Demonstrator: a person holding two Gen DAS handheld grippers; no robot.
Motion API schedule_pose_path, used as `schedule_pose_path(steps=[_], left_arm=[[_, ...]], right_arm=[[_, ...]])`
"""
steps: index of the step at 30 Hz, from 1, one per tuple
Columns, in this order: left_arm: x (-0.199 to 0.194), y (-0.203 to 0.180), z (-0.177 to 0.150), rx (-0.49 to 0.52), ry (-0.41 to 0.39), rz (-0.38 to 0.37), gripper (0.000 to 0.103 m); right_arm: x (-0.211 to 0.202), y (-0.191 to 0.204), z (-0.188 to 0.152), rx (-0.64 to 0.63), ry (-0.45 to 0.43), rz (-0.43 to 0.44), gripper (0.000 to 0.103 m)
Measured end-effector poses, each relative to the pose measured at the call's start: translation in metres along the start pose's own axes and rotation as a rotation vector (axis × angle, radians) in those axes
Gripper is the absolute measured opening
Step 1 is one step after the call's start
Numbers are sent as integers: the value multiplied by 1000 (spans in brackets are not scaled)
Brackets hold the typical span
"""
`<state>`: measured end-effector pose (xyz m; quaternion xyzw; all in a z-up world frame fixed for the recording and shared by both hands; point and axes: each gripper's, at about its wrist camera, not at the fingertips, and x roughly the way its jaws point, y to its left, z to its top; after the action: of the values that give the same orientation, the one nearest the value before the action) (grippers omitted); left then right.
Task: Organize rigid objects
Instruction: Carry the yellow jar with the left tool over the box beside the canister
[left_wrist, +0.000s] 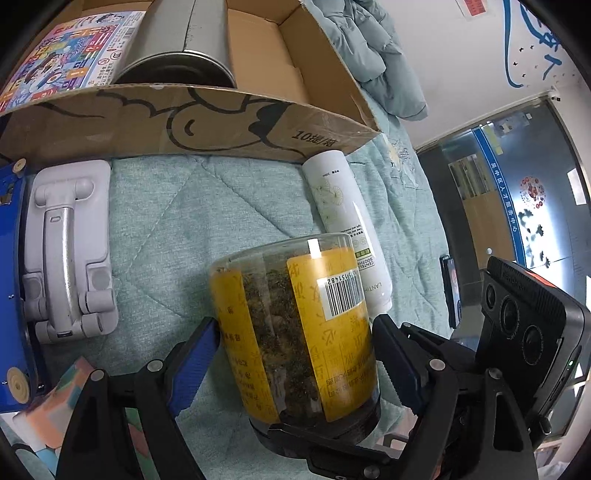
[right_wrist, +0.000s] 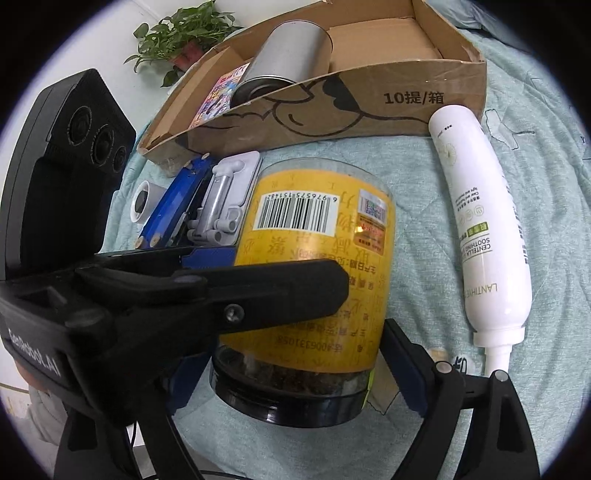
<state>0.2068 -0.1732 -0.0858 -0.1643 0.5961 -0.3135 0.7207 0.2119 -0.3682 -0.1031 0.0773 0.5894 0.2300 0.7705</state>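
Yellow-labelled jar (left_wrist: 295, 332) lies on the quilt (left_wrist: 166, 206), clamped between both pads of the left claw (left_wrist: 295, 332); the right claw (right_wrist: 295, 354) straddles its lid end, jaws apart.

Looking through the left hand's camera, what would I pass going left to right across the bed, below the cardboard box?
Blue flat thing at the edge → grey folding stand → yellow-labelled jar → white bottle → black camera unit.
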Motion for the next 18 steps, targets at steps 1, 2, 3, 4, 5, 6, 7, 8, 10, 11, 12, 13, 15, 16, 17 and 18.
schedule_pose_path(steps=[1, 2, 3, 4, 5, 6, 7, 8, 10, 11, 12, 13, 15, 16, 17, 18], left_arm=[[0, 0, 0, -2, 1, -1, 82], [-1, 0, 0, -6, 1, -3, 82], [-4, 0, 0, -4, -1, -4, 81], [-6, -2, -1, 3, -6, -4, 81], [-11, -5, -1, 13, -17, -3, 81], [-18, -8, -1, 26, -33, 2, 80], [-25, -12, -1, 38, -49, 7, 80], [-33, -17, 1, 51, -74, 14, 80], [-52, -27, 7, 75, -129, 28, 80], [-59, -30, 10, 85, -148, 31, 80], [-68, -35, 14, 97, -169, 35, 80], [-77, -40, 19, 110, -188, 38, 80], [-92, -48, 30, 133, -218, 45, 80], [-100, -52, 37, 147, -235, 52, 80], [-107, -56, 43, 157, -249, 57, 80], [-114, -62, 50, 168, -264, 63, 80]], right_arm=[[0, 0, 0, 2, -3, -3, 88], [1, 1, 0, 3, -5, -7, 88], [1, 3, 0, -2, -8, -17, 88], [0, 5, 1, -12, -11, -27, 88], [0, 8, 1, -24, -15, -38, 88], [-3, 12, 2, -42, -25, -53, 87], [-6, 16, 5, -54, -35, -62, 87], [-9, 18, 7, -63, -48, -67, 87], [-20, 24, 14, -81, -87, -68, 87], [-28, 29, 20, -91, -114, -65, 87], [-32, 31, 23, -98, -129, -65, 87], [-38, 35, 28, -111, -149, -65, 87], [-50, 43, 41, -148, -187, -73, 87], [-55, 46, 48, -162, -198, -75, 87], [-58, 50, 55, -167, -205, -74, 87], [-65, 52, 65, -177, -220, -72, 87]])
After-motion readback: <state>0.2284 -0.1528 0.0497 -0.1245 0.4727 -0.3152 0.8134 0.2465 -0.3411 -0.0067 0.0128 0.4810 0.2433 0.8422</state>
